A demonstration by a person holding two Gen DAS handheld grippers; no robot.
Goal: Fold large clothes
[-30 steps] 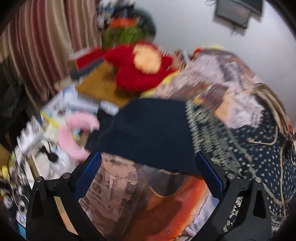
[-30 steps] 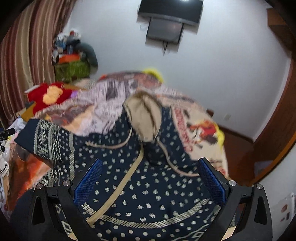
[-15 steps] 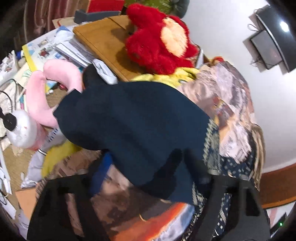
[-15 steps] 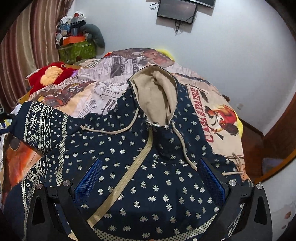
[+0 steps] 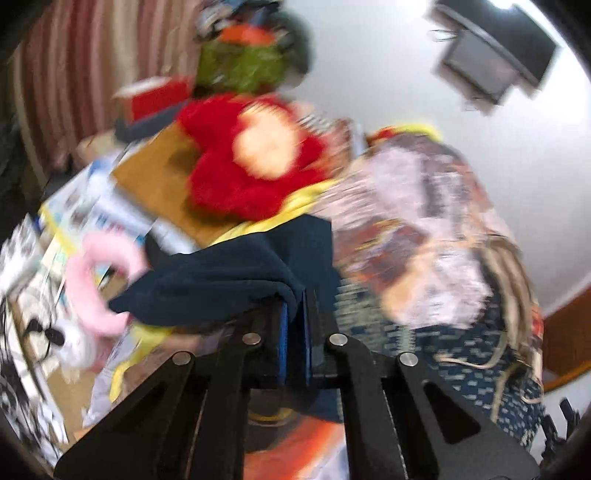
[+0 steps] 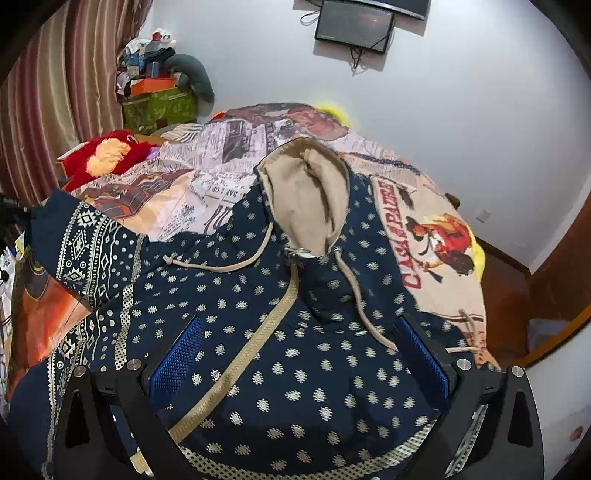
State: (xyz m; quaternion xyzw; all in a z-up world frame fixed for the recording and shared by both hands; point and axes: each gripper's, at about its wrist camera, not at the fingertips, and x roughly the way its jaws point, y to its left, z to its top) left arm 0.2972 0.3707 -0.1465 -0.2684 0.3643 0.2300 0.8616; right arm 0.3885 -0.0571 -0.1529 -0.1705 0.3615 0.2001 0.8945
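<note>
A navy hoodie (image 6: 295,332) with cream dots, a beige-lined hood (image 6: 314,192) and a beige zipper lies spread on a printed bedspread (image 6: 436,236). Its left sleeve (image 6: 85,240), with a patterned band, stretches to the bed's left edge. My right gripper (image 6: 299,354) is open, low over the hoodie's chest, fingers either side of the zipper. In the blurred left wrist view my left gripper (image 5: 295,325) is shut on the plain navy sleeve cuff (image 5: 229,280), held off the bed's side.
A red plush toy (image 5: 243,162) lies on a wooden surface beside the bed. A pink neck pillow (image 5: 96,280) and papers clutter the floor at left. A striped curtain (image 6: 55,92), a green box (image 6: 159,107) and a wall screen (image 6: 354,22) are behind.
My left gripper has closed on the navy sleeve cuff and lifted it. My right gripper has lowered closer onto the hoodie's chest, still open.
</note>
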